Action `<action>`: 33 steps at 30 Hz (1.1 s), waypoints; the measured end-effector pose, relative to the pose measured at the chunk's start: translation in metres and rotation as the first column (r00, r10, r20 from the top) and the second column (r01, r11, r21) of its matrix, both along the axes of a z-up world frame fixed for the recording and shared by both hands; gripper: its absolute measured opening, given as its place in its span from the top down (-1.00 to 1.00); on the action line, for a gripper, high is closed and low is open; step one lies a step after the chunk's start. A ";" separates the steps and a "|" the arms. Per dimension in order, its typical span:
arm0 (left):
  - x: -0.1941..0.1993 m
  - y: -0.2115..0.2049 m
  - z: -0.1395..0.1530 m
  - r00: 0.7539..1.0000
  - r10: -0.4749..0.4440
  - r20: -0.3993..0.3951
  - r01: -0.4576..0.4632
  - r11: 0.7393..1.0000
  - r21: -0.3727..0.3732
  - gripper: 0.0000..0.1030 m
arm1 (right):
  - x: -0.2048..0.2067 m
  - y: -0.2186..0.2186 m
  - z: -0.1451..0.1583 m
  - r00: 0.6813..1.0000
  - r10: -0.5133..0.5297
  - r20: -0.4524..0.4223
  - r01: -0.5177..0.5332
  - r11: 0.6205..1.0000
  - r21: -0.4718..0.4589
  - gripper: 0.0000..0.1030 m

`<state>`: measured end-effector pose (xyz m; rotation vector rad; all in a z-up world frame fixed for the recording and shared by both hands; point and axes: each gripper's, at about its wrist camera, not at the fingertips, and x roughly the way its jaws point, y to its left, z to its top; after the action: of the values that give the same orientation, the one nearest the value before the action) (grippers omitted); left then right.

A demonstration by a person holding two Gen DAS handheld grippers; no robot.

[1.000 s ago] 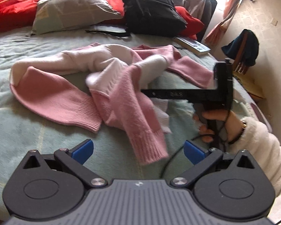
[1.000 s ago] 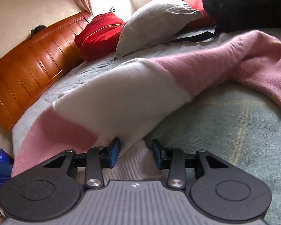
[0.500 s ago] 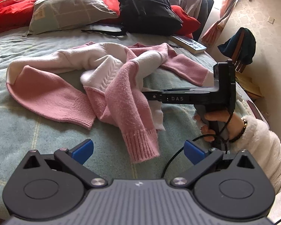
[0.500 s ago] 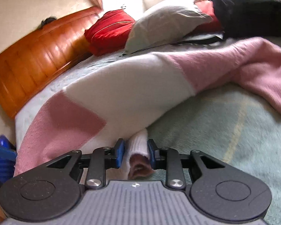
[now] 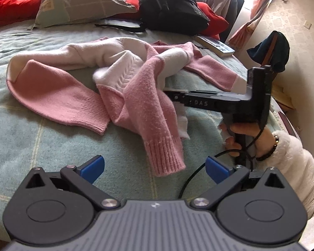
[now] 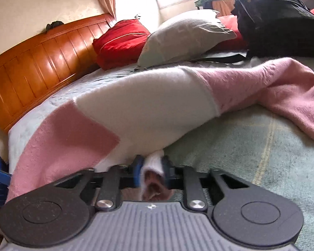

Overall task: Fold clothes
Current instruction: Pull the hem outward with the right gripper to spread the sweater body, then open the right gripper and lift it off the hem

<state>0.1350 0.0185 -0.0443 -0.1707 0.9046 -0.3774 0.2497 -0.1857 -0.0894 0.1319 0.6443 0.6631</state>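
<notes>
While the left gripper point(image 5: 155, 165) hung over the bed point(image 5: 31, 138) with its blue pads wide apart and nothing between them, the pink-and-white sweater point(image 5: 136, 96) lay crumpled on the green cover just ahead. One ribbed cuff point(image 5: 166, 159) drooped toward that gripper, between its pads in the left view but clear of both. The right gripper point(image 5: 169, 93) reached in from the side, its tip buried in the sweater's folds, held by a hand point(image 5: 245, 133) in a white fleecy sleeve point(image 5: 293, 167); a black cable point(image 5: 198, 177) trailed from it across the cover. Behind the sweater sat a grey pillow point(image 5: 83, 2), red cushions point(image 5: 8, 0), a black backpack point(image 5: 171, 6) and a book point(image 5: 215, 46).

From the right view, the right gripper point(image 6: 151, 170) had just been closing and was clamped on a white cuff point(image 6: 153, 163) of the sweater point(image 6: 148, 113), whose sleeve rose across most of the picture and hid the bed point(image 6: 251, 146) behind it. Beyond stood a wooden headboard point(image 6: 37, 62), a red cushion point(image 6: 121, 41), the pillow point(image 6: 186, 35) and the backpack point(image 6: 278, 16).
</notes>
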 end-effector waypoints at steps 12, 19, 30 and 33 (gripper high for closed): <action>-0.013 0.002 0.016 1.000 0.007 0.031 -0.007 1.000 0.006 -0.98 | -0.054 -0.072 0.042 0.996 -0.068 -0.053 0.079 0.965 0.250 0.70; -0.019 -0.008 0.022 0.999 -0.018 0.037 0.018 1.000 0.006 -0.98 | -0.124 -0.139 0.062 0.974 -0.224 -0.041 0.227 0.939 0.259 0.74; -0.035 -0.027 0.034 0.996 -0.067 0.061 0.064 0.997 0.039 -0.98 | -0.171 -0.197 0.036 0.844 -0.515 -0.150 0.535 0.827 0.171 0.55; -0.042 -0.027 0.037 0.996 -0.058 0.068 0.053 0.996 0.071 -0.98 | -0.180 -0.194 0.041 0.841 -0.527 -0.126 0.541 0.825 0.163 0.28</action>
<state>0.0931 -0.0083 -0.0073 -0.0684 0.8535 -0.4006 0.0700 -0.3794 -0.0480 0.5045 0.5774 0.1704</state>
